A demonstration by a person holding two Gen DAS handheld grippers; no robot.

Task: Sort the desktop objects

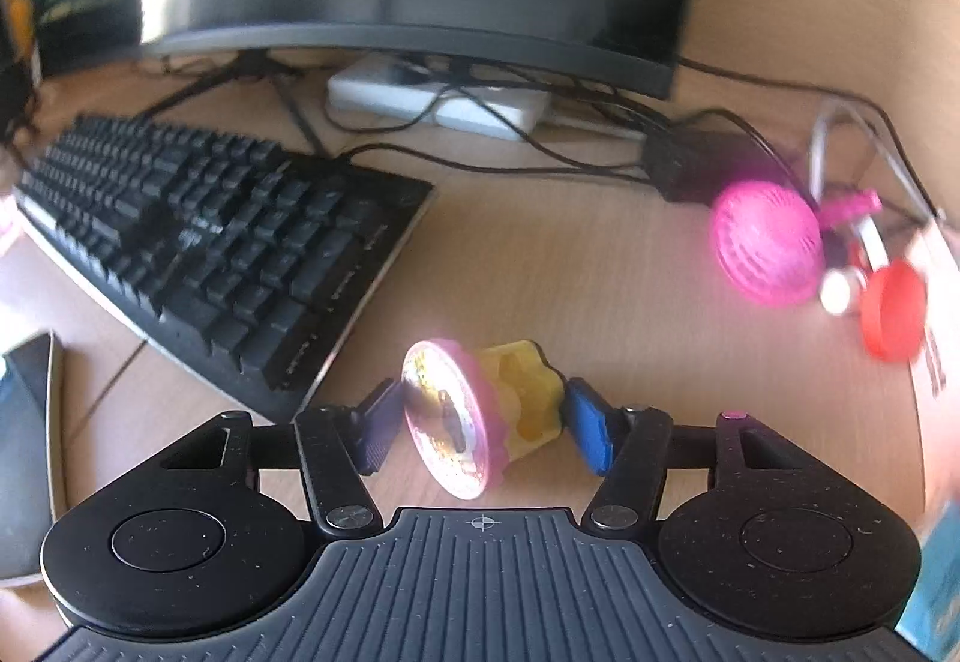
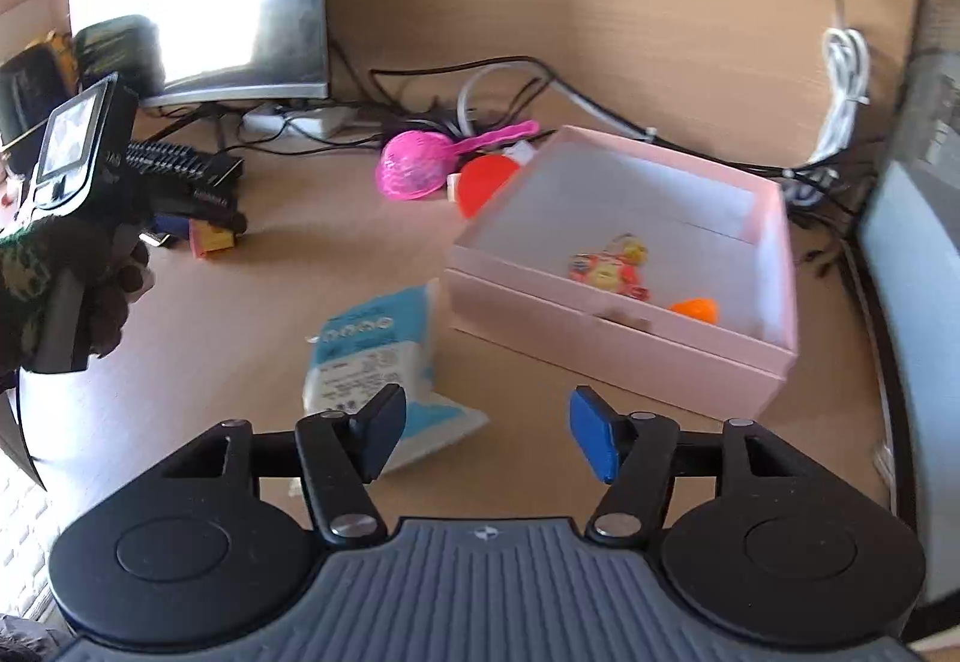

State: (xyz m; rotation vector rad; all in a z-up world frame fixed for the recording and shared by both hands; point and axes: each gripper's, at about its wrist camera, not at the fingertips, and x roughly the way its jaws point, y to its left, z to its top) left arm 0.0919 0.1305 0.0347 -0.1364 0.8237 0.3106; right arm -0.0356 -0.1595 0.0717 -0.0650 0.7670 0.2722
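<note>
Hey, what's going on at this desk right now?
A person is sorting small things off a wooden desk with a handheld gripper in each hand. The left gripper has its jaws closed on a yellow and pink toy, beside the black keyboard. The right gripper is empty, jaws apart, held above a blue and white packet next to an open pink box that already holds a couple of small toys. A pink mesh ball and a red disc still lie behind the box.
</note>
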